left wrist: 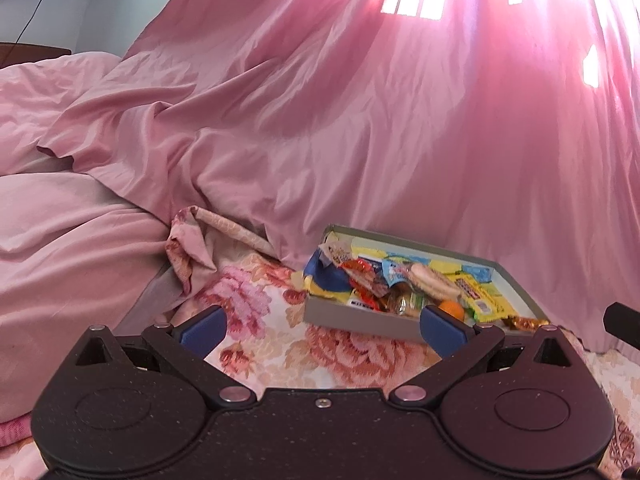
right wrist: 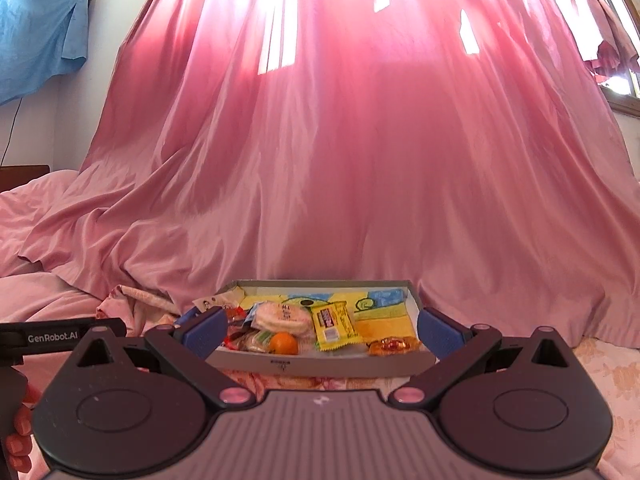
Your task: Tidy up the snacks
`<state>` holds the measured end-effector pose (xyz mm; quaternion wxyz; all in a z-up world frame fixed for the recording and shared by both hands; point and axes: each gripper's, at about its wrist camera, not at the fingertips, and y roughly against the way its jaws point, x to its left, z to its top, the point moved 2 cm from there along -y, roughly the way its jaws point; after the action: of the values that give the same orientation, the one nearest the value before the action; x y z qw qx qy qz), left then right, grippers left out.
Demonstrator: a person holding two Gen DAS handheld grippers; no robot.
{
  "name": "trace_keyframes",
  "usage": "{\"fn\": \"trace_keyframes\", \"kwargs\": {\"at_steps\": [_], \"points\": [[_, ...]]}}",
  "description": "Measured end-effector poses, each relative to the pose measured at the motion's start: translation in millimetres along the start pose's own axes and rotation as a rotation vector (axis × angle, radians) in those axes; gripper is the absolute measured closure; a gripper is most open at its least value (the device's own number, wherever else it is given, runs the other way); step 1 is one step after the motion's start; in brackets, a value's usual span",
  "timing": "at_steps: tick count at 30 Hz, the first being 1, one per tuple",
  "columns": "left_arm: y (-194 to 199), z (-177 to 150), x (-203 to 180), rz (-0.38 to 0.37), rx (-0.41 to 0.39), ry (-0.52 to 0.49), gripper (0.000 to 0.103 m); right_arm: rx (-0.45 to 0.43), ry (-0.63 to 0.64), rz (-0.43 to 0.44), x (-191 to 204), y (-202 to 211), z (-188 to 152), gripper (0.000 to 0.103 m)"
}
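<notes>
A shallow grey box (right wrist: 320, 363) full of snacks sits on a floral bedspread. It holds a yellow wrapped bar (right wrist: 334, 325), a round white rice cracker pack (right wrist: 282, 316), a small orange (right wrist: 284, 343) and an amber wrapped candy (right wrist: 394, 346). The box also shows in the left wrist view (left wrist: 360, 322), ahead and to the right. My right gripper (right wrist: 320, 330) is open and empty, just in front of the box. My left gripper (left wrist: 322, 326) is open and empty, left of the box.
A pink curtain (right wrist: 340, 160) hangs right behind the box and drapes onto the bed. Pink bedding (left wrist: 72, 240) lies piled at the left. A blue cloth (right wrist: 40, 52) hangs on the wall at far left. The floral bedspread (left wrist: 280, 344) lies in front.
</notes>
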<state>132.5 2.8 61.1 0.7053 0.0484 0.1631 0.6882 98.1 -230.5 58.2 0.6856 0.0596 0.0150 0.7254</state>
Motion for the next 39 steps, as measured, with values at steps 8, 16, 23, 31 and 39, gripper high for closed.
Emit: {"fn": "trace_keyframes", "kwargs": {"at_steps": [8,16,23,31,39], "points": [[15,-17,6,0.002,-0.004,-0.017,0.001,0.021,-0.002,0.000,2,16,-16,0.000],[23,-31,9,-0.002,-0.002,-0.058,0.001,0.042,-0.006,-0.018,5,28,-32,0.000],[28,-45,13,-0.004,0.013,-0.074,0.001,0.071,-0.020,-0.047,5,35,-47,0.000],[29,-55,18,-0.007,0.034,-0.083,0.001,0.096,-0.012,-0.058,9,43,-61,0.000],[33,-63,19,-0.019,0.039,-0.106,0.001,0.115,-0.002,-0.061,14,44,-69,0.000]]}}
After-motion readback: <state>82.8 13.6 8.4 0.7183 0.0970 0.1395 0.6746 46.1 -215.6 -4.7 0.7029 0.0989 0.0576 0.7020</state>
